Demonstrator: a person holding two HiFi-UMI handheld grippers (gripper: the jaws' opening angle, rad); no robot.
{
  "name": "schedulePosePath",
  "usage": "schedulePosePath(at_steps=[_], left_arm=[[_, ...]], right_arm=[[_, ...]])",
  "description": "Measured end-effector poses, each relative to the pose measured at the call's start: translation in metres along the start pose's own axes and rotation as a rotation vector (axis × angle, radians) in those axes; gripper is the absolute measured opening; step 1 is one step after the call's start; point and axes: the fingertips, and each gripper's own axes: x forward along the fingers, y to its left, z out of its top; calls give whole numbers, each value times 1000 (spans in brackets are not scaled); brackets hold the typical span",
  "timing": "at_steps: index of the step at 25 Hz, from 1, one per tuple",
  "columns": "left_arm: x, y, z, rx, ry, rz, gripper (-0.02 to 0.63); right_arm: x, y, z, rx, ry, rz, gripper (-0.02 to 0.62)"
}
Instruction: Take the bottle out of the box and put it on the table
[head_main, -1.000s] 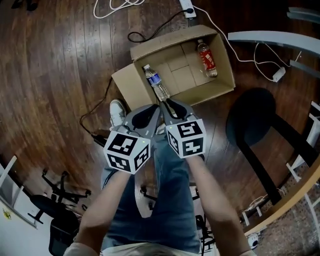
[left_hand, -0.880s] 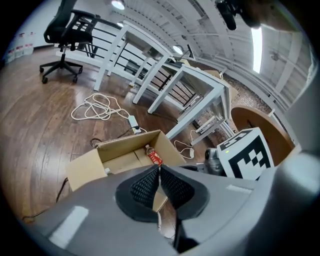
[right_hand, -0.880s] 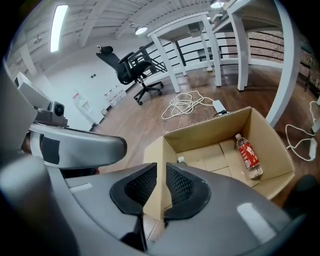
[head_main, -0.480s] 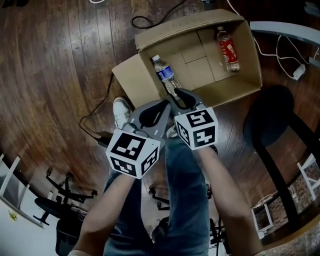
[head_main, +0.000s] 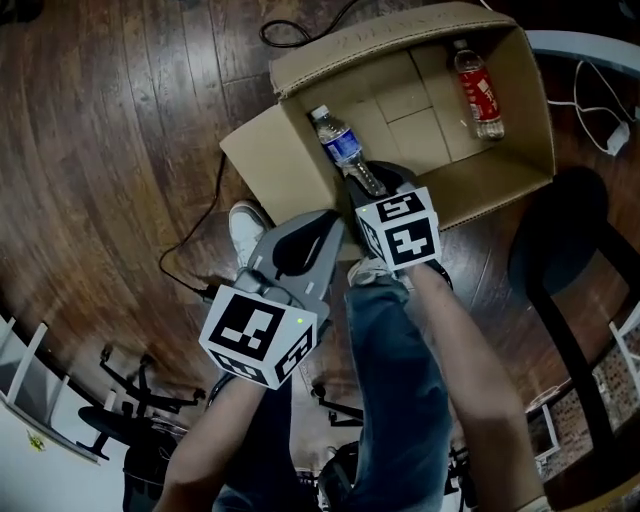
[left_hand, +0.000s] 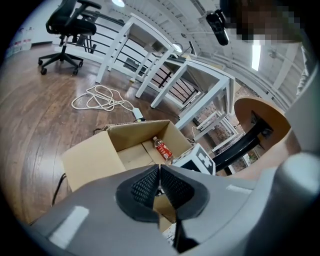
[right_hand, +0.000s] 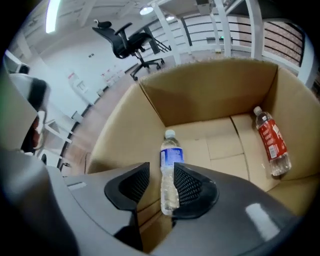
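An open cardboard box (head_main: 300, 70) stands on the wooden floor. A clear bottle with a blue label (head_main: 342, 150) lies by its left wall. A red-labelled bottle (head_main: 478, 88) lies at the right. My right gripper (head_main: 378, 180) reaches down into the box over the blue bottle's lower end. In the right gripper view the blue-labelled bottle (right_hand: 170, 170) lies between the jaws of the right gripper (right_hand: 161, 171), which have just been opening and do not clamp it. My left gripper (head_main: 325, 218) hangs shut and empty outside the box's near left corner.
The person's legs and a white shoe (head_main: 243, 228) are just before the box. A black cable (head_main: 200, 235) runs on the floor at left. A dark chair base (head_main: 560, 260) stands right of the box. White tables (left_hand: 165, 65) stand beyond it.
Both grippers have sunk toward the box. The right one has gone further, into the box and over the blue-labelled bottle, with its jaws wider apart. The left one stays shut.
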Motion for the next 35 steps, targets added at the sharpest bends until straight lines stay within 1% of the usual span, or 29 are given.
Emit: schedulePosePath(at_steps=[3, 4, 5, 7, 8, 9, 10, 12, 13, 14, 18, 20, 24, 27, 29, 32, 34, 35], left_arm=[[5, 12, -8, 3, 3, 9, -3], [8, 15, -8, 1, 1, 11, -2], [11, 16, -7, -1, -4, 10, -3], [14, 17, -3, -6, -16, 6, -3], [15, 18, -1, -6, -19, 4, -3], [16, 18, 0, -7, -22, 4, -2], [17, 19, 0, -8, -23, 6, -2], [17, 20, -1, -13, -22, 10, -3], [16, 21, -2, -15, -20, 11, -2], [16, 22, -2, -16, -19, 10, -3], [16, 26, 0, -23, -26, 9, -3], [17, 27, 2, -32, -34, 10, -3], [22, 25, 7, -31, -56, 0, -3], [24, 25, 9, -35, -63, -4, -2], [25, 26, 10, -38, -70, -1, -3], [26, 28, 9, -47, -76, 3, -3], [27, 29, 8, -47, -76, 5, -2], [27, 30, 8, -48, -76, 7, -3]], right_arm=[[21, -8, -18, 20, 166, -44, 150], [24, -10, -22, 29, 199, -46, 149], [24, -10, -23, 40, 211, -44, 149], [21, -10, -17, 45, 180, -41, 152], [18, -11, -11, 26, 151, -45, 164], [18, -12, -4, -2, 128, -51, 192], [19, -14, 2, -24, 117, -53, 193], [30, -17, 6, -23, 132, -40, 227], [37, -18, 5, -18, 152, -33, 254], [43, -19, 3, -25, 174, -29, 267], [62, -19, -5, -100, 221, -35, 270], [68, -20, -11, -105, 230, -42, 270], [80, -21, -9, -116, 201, -69, 270], [86, -21, -10, -101, 197, -47, 262], [88, -25, -9, -79, 178, -30, 291], [91, -35, -9, -52, 164, -35, 374], [93, -39, -10, -50, 186, -40, 412], [93, -38, -9, -60, 203, -41, 421]])
